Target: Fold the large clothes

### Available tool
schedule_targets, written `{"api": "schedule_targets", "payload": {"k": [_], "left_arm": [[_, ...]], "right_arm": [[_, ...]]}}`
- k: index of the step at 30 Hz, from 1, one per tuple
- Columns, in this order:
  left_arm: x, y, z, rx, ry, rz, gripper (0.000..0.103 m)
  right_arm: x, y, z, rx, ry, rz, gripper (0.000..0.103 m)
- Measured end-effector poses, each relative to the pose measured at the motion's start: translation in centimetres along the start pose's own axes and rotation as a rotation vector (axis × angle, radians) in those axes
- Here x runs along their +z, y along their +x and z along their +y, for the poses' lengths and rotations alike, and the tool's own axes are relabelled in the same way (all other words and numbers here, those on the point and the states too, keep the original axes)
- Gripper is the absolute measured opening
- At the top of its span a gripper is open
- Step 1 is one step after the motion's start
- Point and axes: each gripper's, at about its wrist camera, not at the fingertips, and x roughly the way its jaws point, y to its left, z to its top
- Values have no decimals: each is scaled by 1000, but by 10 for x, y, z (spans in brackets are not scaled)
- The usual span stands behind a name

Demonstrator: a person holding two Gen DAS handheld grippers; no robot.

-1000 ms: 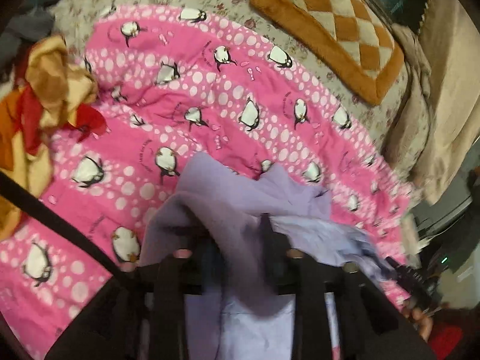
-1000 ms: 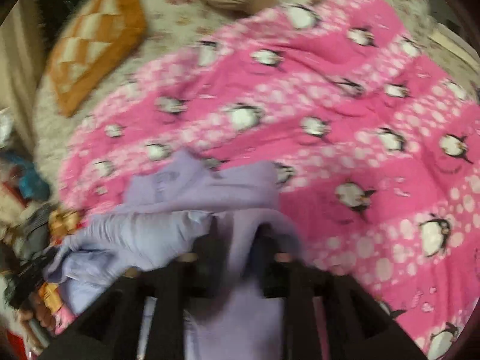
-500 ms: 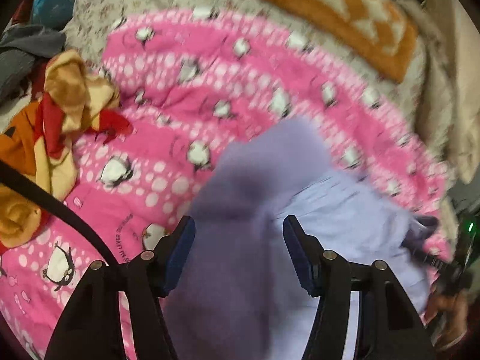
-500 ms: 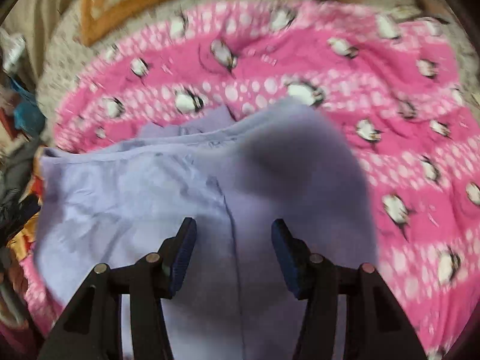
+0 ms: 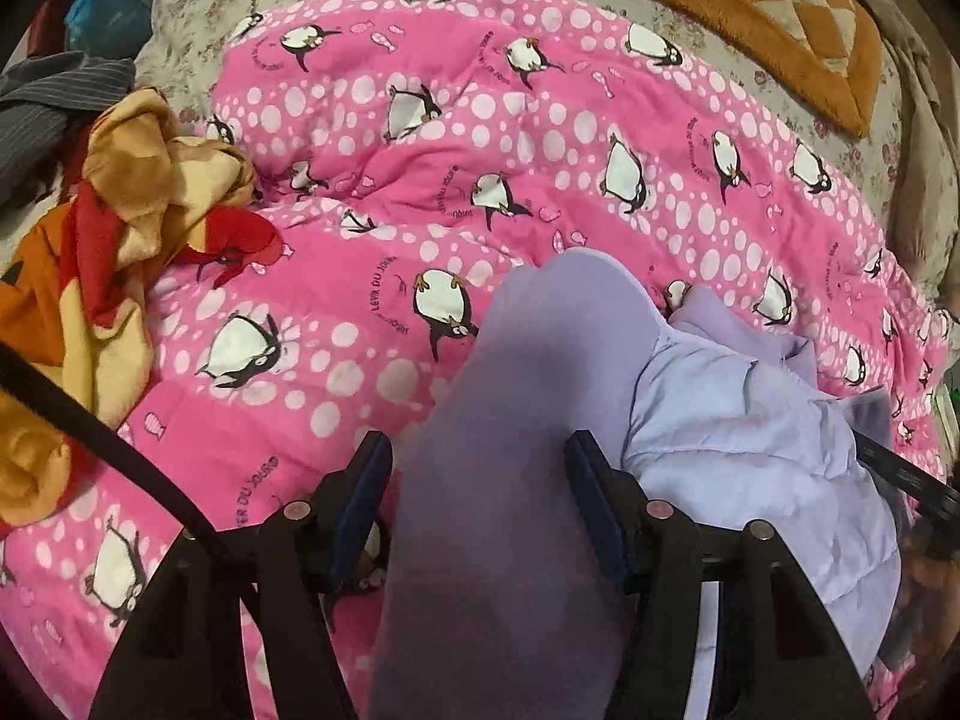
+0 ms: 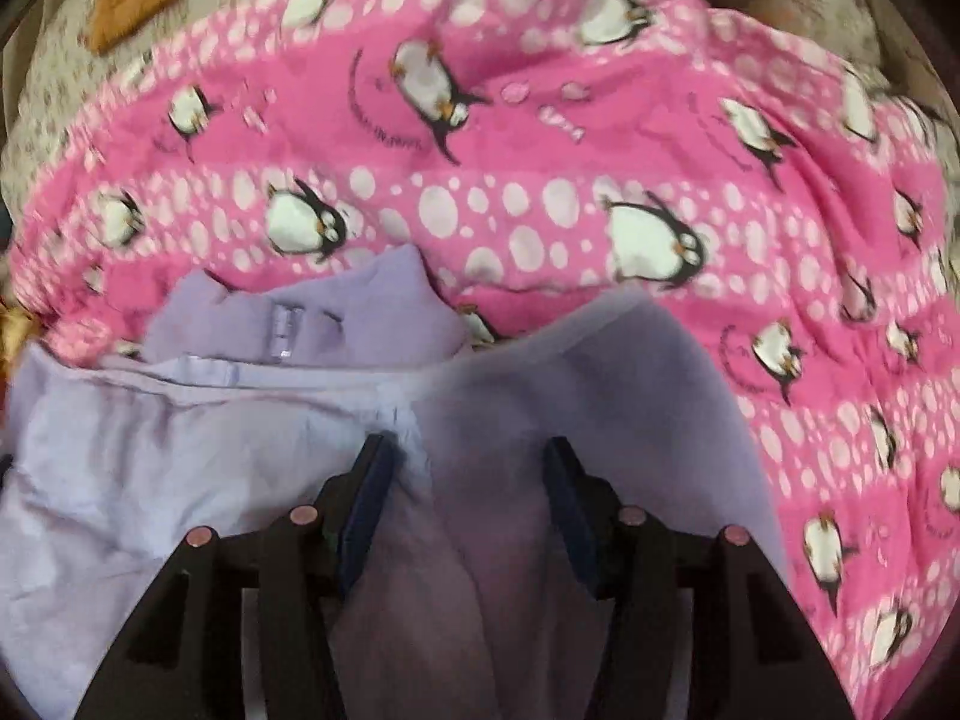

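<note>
Both pairs of jaws are standing apart with lilac cloth running between them: on the left gripper (image 5: 477,504) and on the right gripper (image 6: 459,510) alike, gaps are showing between the blue pads and the fabric, so neither seems to be pinching it. The lilac garment (image 5: 738,450) is lying on the pink penguin quilt (image 5: 480,138) spread over the bed, one thick fold rising toward each camera — probably the two ends of an edge just laid down, which would explain why the hands are hanging side by side over it. The quilt is likely serving as the flat folding surface. The left view is showing what the right cannot: an orange and red blanket (image 5: 102,276) bunched at the quilt's edge, dark striped clothing (image 5: 48,114) behind it, and an orange checked cushion (image 5: 768,18) seen clearly. The blurred right view is offering the garment's upper edge instead — a collar or waistband with a small label (image 6: 282,330).
</note>
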Motion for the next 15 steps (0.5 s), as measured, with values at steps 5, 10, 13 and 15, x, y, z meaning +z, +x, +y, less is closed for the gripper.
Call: {"api": "schedule_targets", "payload": {"k": [5,10,13,15], "left_arm": [[-4,-2,-2,10,-3,0,31],[-9,-1,-9,33,33,-14,31],[-10,2,-11,38,47,-16,31],[-10,3,-11,37,47,-15,31]], "right_arm": [[-21,-37,-17,-15,6,-40,61],[-20,-6,-44,-103,30,34,61],[-19,11,-36,-170,-36,16,61],[-18,14,-36,-181,-54,22,61]]}}
